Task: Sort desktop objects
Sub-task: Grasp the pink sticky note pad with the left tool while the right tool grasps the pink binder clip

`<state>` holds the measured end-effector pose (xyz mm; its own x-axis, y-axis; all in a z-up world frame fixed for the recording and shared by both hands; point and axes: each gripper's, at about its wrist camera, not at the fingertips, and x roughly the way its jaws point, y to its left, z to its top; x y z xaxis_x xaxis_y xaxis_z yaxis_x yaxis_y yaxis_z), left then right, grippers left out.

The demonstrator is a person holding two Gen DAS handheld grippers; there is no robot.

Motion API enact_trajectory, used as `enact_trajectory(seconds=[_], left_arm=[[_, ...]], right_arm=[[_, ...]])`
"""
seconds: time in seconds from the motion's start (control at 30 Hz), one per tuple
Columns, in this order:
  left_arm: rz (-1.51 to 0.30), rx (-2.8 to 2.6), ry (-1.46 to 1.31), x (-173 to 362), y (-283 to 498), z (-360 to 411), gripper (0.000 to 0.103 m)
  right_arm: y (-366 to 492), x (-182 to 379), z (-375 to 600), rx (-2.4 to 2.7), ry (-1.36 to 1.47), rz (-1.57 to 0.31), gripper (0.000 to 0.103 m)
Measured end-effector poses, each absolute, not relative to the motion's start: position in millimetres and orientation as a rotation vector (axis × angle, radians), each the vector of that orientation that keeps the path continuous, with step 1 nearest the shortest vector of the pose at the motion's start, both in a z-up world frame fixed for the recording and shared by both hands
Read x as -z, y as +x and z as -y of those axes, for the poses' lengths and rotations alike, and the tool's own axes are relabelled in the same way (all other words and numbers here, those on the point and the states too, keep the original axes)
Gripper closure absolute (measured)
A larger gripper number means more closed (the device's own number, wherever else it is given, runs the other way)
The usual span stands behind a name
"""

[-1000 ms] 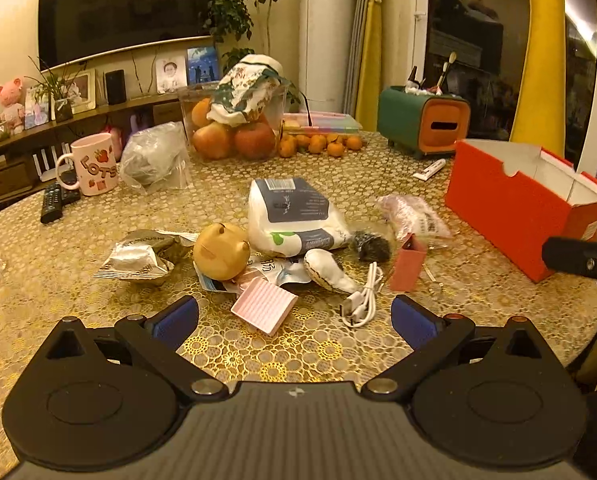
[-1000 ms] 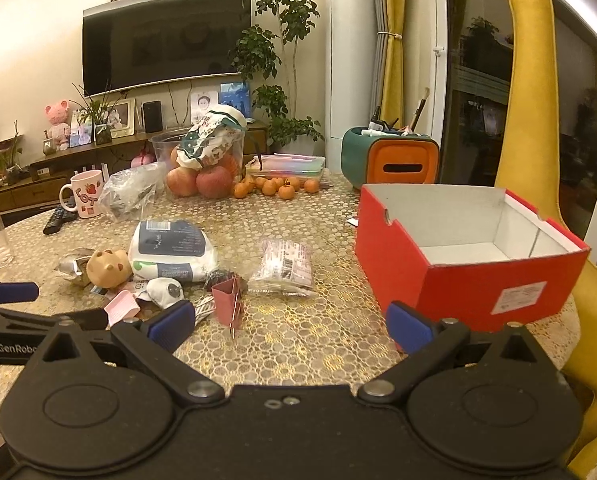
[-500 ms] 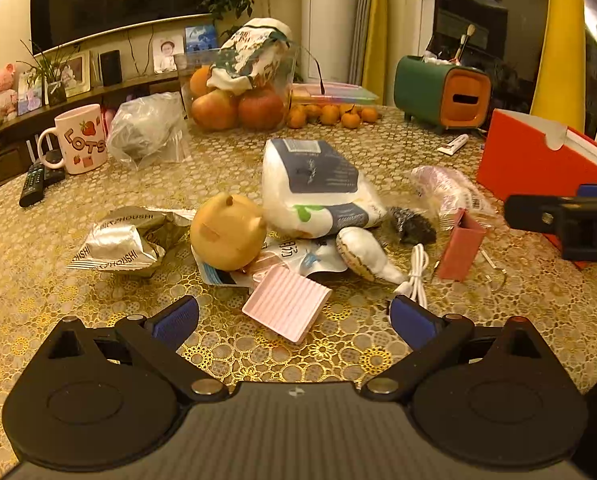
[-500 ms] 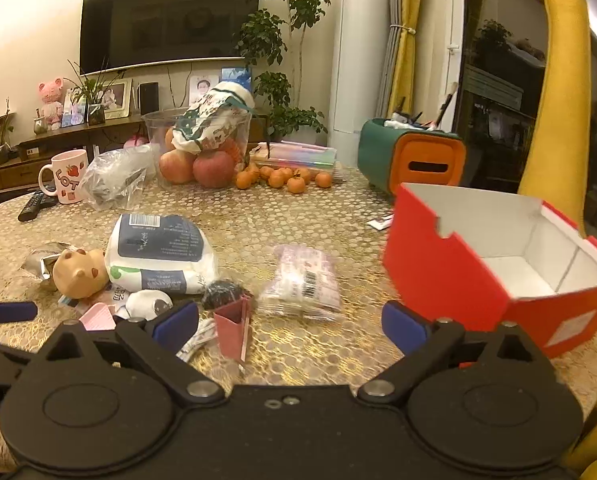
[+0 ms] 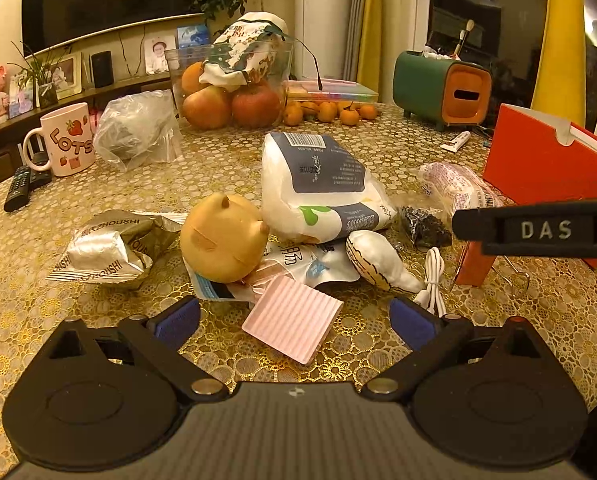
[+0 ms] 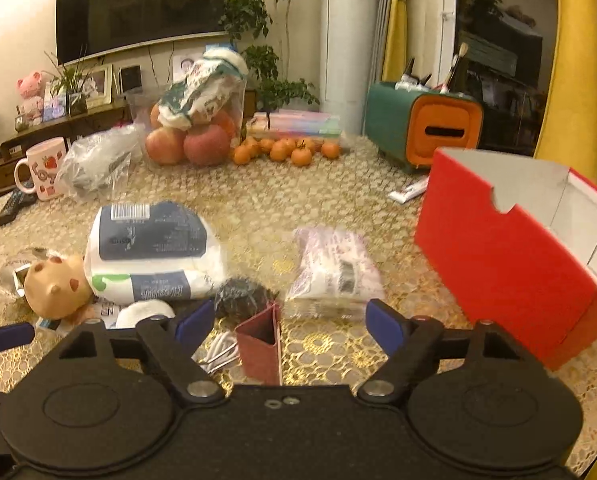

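Up close, two black hand-held grippers with blue pads hover low over a gold lace table [image 5: 26, 320] crowded with small things. In the right wrist view, the right gripper [image 6: 286, 326] stands fairly wide; its jaws have just been closing. A small red clip [image 6: 260, 350] stands upright between the pads, nearer the left pad, and neither pad touches it. A white cable [image 6: 218, 354] lies just left of the clip, a dark bundle [image 6: 240, 298] just behind it, and a clear packet [image 6: 334, 270] beyond.

In the left wrist view, the left gripper [image 5: 294, 318] is wide open and holds nothing. A pink ribbed pad [image 5: 292, 322] lies flat between its pads, touching neither. Behind it sit a tan pig toy [image 5: 222, 240], a foil wrapper [image 5: 98, 248] and a white pouch [image 5: 322, 188].

An open red box [image 6: 502, 268] stands at the table's right side, well apart from the clip, with bare table between them.
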<state>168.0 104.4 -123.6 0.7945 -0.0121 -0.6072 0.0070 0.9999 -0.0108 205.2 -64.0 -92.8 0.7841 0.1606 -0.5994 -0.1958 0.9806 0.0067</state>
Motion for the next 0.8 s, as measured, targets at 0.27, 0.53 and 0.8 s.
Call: enact_trajectory(seconds=[0.27, 0.53, 0.8], left_arm=[[-0.674, 0.021, -0.027, 130.5, 171.9, -107.0, 0.012], [-0.673, 0.024, -0.024, 132.7, 176.4, -106.6, 0.019], [-0.661, -0.011, -0.015, 131.5, 172.5, -108.0, 0.048]], right_arm=[[204.7, 104.3, 62.7, -0.208, -0.029, -0.694, 0.037], [204.2, 107.4, 61.7, -0.232, -0.015, -0.715, 0.043], [202.8, 109.3, 62.4, -0.272, 0.007, -0.738, 0.065]])
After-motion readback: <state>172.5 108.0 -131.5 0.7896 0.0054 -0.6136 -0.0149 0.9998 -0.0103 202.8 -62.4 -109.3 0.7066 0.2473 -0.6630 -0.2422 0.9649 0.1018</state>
